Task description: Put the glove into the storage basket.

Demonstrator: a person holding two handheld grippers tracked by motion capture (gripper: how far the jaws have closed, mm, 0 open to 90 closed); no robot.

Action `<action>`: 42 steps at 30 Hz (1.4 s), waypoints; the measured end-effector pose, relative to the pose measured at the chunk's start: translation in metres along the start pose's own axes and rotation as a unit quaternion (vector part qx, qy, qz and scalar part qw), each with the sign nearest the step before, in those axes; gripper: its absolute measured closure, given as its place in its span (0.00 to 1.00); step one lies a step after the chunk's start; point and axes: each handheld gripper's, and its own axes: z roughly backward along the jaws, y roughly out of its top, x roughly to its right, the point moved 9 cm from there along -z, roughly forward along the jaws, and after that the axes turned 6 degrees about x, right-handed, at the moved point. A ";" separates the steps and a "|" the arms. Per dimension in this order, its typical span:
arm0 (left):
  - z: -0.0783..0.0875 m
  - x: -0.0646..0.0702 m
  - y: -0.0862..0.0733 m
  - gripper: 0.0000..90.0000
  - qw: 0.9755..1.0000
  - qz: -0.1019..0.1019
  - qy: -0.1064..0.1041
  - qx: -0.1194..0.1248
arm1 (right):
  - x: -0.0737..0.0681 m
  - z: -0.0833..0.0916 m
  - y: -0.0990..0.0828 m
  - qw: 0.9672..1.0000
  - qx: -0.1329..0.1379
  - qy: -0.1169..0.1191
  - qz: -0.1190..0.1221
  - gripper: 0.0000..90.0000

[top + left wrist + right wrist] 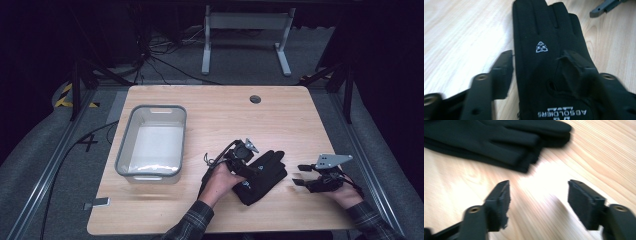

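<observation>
A black glove [267, 172] with white print lies flat on the wooden table, right of centre; in the right gripper view its fingers [499, 140] look stacked in two layers. My left gripper [251, 167] is open at the glove's cuff end. In the left gripper view [539, 67], one jaw rests beside the glove's [544, 32] edge on bare wood and the other over the fabric. My right gripper [300, 175] is open just right of the glove's fingertips, above bare table [539, 195], holding nothing.
A grey plastic bin [125, 145], empty, stands on the left half of the table. A round cable hole [255, 99] sits near the far edge. A small grey item [100, 202] lies at the front left corner. The right gripper's jaw tip [604, 7] shows beyond the glove.
</observation>
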 end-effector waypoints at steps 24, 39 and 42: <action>-0.041 0.011 -0.014 0.06 0.999 -0.017 -0.002 -0.047 | 0.026 0.004 -0.019 0.998 0.004 -0.057 -0.022 0.16; -0.034 0.025 -0.013 0.74 0.997 -0.012 -0.064 -0.037 | 0.026 0.003 -0.020 0.998 0.001 -0.050 -0.029 0.16; -0.034 0.025 -0.013 0.76 0.997 -0.008 -0.067 -0.038 | 0.026 0.003 -0.020 0.998 0.001 -0.050 -0.029 0.16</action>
